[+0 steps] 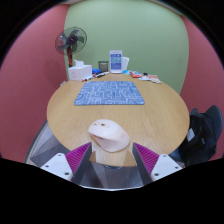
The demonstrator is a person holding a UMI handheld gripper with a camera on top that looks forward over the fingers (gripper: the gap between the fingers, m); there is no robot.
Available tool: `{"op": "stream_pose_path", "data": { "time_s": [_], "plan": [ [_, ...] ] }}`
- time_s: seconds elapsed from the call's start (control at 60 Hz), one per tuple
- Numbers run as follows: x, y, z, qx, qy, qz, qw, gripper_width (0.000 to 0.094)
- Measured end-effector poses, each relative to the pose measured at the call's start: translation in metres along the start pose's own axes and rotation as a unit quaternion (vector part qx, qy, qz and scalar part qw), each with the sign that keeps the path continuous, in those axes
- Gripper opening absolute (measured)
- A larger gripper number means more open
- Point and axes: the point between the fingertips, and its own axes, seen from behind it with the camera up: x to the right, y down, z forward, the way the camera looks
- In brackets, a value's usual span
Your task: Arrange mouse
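A pale beige mouse (108,136) sits between my gripper's (111,157) two fingers, at the near edge of the round wooden table (60,115). Both magenta pads (80,156) press against its sides, so the gripper is shut on it. The mouse's rear end is hidden by the gripper body. A blue patterned mouse mat (109,94) lies flat at the middle of the table, beyond the mouse and apart from it.
At the table's far edge stand a black desk fan (70,43), a tissue box (80,71), a white upright box (117,61) and some small items (141,76). A dark chair (205,126) stands to the right of the table.
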Motion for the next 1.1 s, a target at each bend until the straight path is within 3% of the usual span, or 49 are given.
{"op": "stream_pose_path", "data": {
  "time_s": [0.4,0.467,0.517,0.817,0.933,1.1],
  "plan": [
    [0.02,-0.053,0.066,0.016,0.034,-0.017,0.999,0.0818],
    [0.015,-0.055,0.073,0.015,0.023,-0.003,1.0,0.0741],
    [0.006,-0.057,0.077,0.015,0.003,0.009,1.0,0.054],
    [0.015,-0.071,0.064,0.009,0.028,0.011,1.0,0.0396],
    [0.021,-0.129,0.027,0.054,0.035,0.021,0.998,0.0397],
    [0.024,-0.275,-0.01,0.161,0.027,0.009,0.987,0.0396]
  ]
}}
